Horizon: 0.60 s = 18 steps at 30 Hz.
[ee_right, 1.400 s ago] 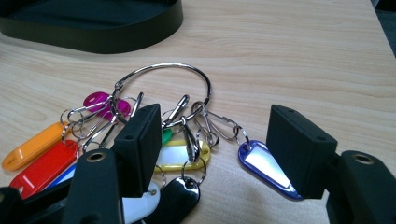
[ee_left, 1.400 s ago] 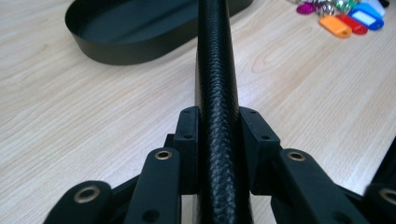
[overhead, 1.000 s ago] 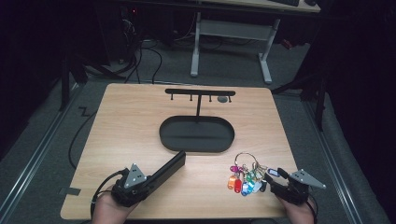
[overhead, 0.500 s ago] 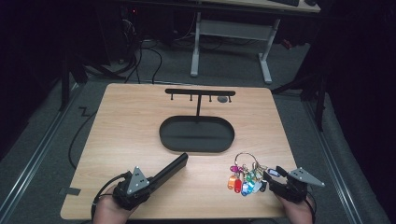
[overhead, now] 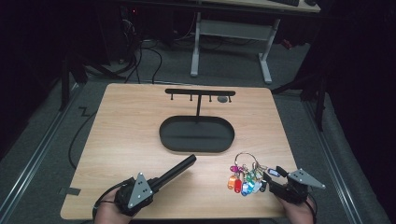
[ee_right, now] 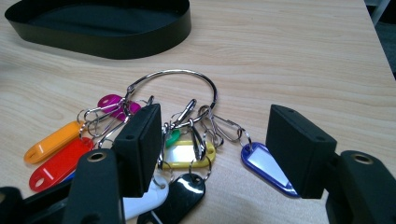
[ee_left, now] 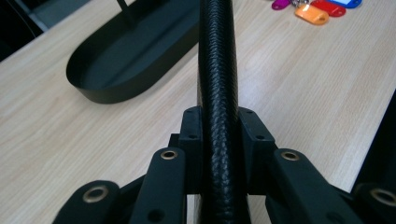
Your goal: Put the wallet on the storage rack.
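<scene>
— Nearest the person's edge of the table (overhead: pixel 121 140), what is the left gripper (overhead: pixel 161 178) doing?

— Its jaws are clamped on a long black textured bar (ee_left: pixel 217 93), which juts forward and to the right over the wood toward the tray. The grip sits at the near end, so most of the length is free; I judge that leaves the far end available for reaching or prodding.

— And the right gripper (ee_right: pixel 212 149)?

— Its jaws stand wide apart, holding nothing. They straddle the near part of a bunch of key tags (ee_right: pixel 182 154) lying flat on the table, one pad just beside the purple and orange tags, the other by the blue one. That spacing looks like preparation for a pinch, though I cannot tell which part is the target.

— How is the bunch arranged?

— Coloured tags fan toward the person, clipped to a large metal ring (ee_right: pixel 180 91) that lies beyond them, on the tray side. The ring is probably the piece meant for hanging.

— Hanging where?

— Farther off sits an oval black tray (overhead: pixel 196 134) with a post rising from it to a crossbar with small hooks (overhead: pixel 200 93). The hooks I can make out look empty; one near the right end is too small to read.
</scene>
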### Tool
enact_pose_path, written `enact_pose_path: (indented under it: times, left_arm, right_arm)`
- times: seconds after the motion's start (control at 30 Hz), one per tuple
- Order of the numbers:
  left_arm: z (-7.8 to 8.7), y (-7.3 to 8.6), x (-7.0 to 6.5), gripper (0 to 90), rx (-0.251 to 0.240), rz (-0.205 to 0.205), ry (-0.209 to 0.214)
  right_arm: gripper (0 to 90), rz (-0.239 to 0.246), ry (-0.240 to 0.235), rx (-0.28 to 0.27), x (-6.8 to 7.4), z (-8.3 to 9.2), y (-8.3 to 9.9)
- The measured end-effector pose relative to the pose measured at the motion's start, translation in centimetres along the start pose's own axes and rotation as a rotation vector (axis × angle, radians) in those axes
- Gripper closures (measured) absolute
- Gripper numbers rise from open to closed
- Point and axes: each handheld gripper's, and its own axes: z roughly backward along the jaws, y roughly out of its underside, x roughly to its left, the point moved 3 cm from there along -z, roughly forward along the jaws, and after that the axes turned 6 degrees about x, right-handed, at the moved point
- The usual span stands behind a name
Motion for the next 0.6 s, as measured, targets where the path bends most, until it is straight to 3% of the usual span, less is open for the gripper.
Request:
enact_pose_path:
  times: [0.17, 0.3, 0.37, 0.53, 0.6]
  left_arm:
    - [-0.4, -0.5, 0.0, 74.4, -0.011, -0.017, 0.005]
    - [-0.9, -1.1, 0.9, 74.4, -0.032, 0.006, 0.009]
    - [-1.1, -1.7, 1.3, 74.4, -0.036, -0.006, -0.004]
    - [-1.8, -3.2, 2.0, 74.4, -0.021, -0.082, -0.047]
    - [-2.4, -4.2, 2.2, 74.3, -0.007, -0.145, -0.082]
  right_arm:
    - [36.6, -0.015, 0.014, -0.005, -0.4, 0.6, 0.3]
    - [36.6, -0.032, 0.026, -0.013, -0.6, 0.8, 0.3]
    - [36.6, -0.033, 0.026, -0.012, -0.6, 0.8, 0.3]
    - [36.7, -0.029, 0.025, -0.005, -0.8, 0.8, 0.6]
    - [36.7, -0.037, 0.025, -0.014, -0.9, 1.1, 0.6]
